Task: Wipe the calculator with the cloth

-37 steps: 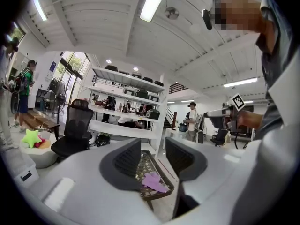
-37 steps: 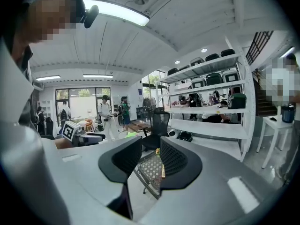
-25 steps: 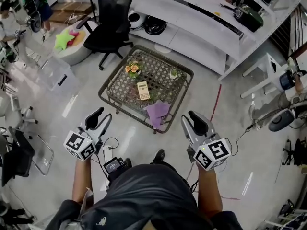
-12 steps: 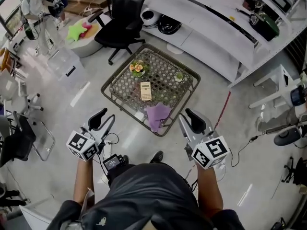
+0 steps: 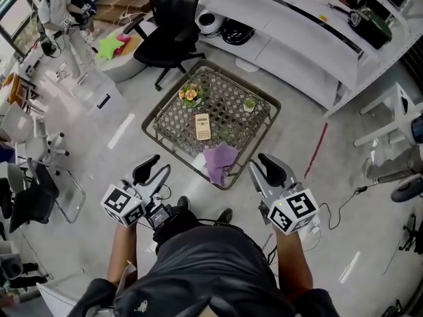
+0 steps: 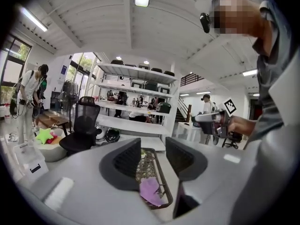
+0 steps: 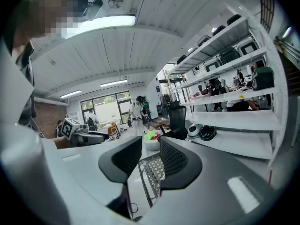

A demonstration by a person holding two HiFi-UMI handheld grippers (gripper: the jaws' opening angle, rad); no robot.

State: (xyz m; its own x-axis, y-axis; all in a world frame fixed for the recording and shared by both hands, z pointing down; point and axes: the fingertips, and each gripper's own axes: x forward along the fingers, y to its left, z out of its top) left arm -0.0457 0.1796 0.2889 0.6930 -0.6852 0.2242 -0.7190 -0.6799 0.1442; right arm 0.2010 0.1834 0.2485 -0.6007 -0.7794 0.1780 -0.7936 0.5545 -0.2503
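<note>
- Calculator (image 5: 202,126) lies flat near the middle of a wire-mesh table (image 5: 238,82), the table standing on the floor ahead of the person.
- White shelf unit (image 5: 297,41) runs behind the table; a black office chair (image 5: 170,35) stands at the table's far left side.
- Left gripper (image 5: 151,167): jaws spread, nothing between them. It is held in the air short of the table's near edge, clear of the table.
- Right gripper (image 5: 269,166): jaws apart with a narrower gap, empty. It is also short of the table, to the right of the cloth.
- Purple cloth (image 5: 219,160) sits crumpled at the table's near edge, partly hanging over the rim, near the calculator but not touching it.
- Flower pot (image 5: 189,94) sits on the mesh beyond the calculator; a small green plant (image 5: 249,104) is at the table's far right.
</note>
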